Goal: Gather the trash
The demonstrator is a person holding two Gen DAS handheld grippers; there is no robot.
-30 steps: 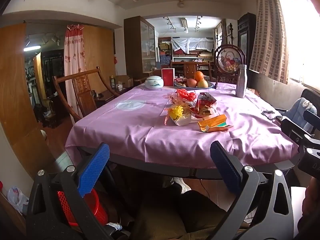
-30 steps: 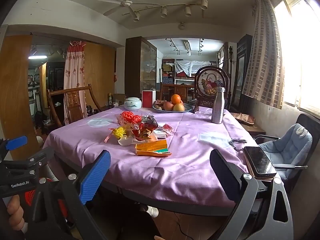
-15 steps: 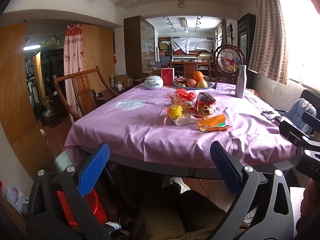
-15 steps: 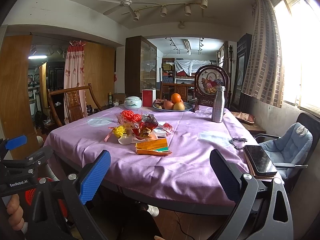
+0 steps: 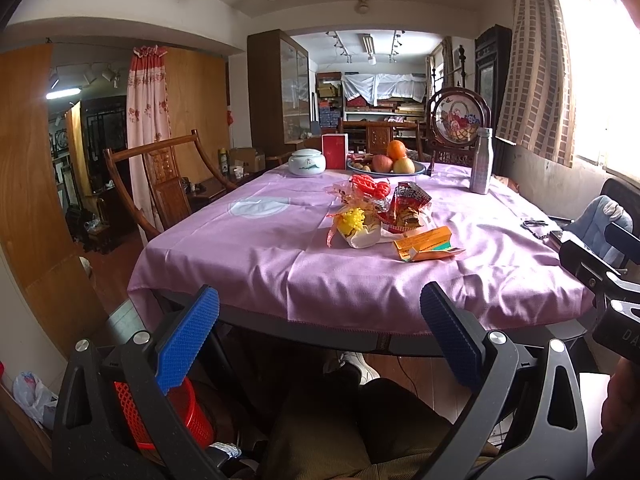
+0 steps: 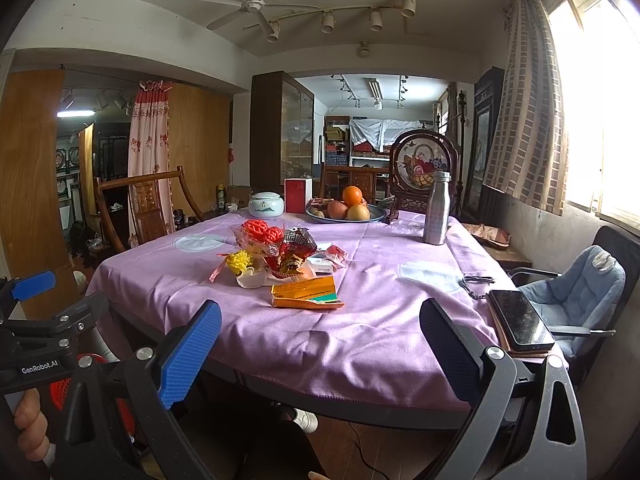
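Both tongs hang spread wide and empty, short of the tabletop's (image 6: 360, 344) near edge: left tongs (image 5: 320, 336), right tongs (image 6: 320, 344). Ahead of them, well in from that edge, lies the orange box (image 6: 306, 293); the wrapper heap (image 6: 280, 254) sits just beyond it.

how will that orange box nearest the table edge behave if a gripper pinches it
The orange box looks like thin card with an open flap, so it is probably light and may crush. It lies flat on the purple tablecloth, so it should slide, not roll.
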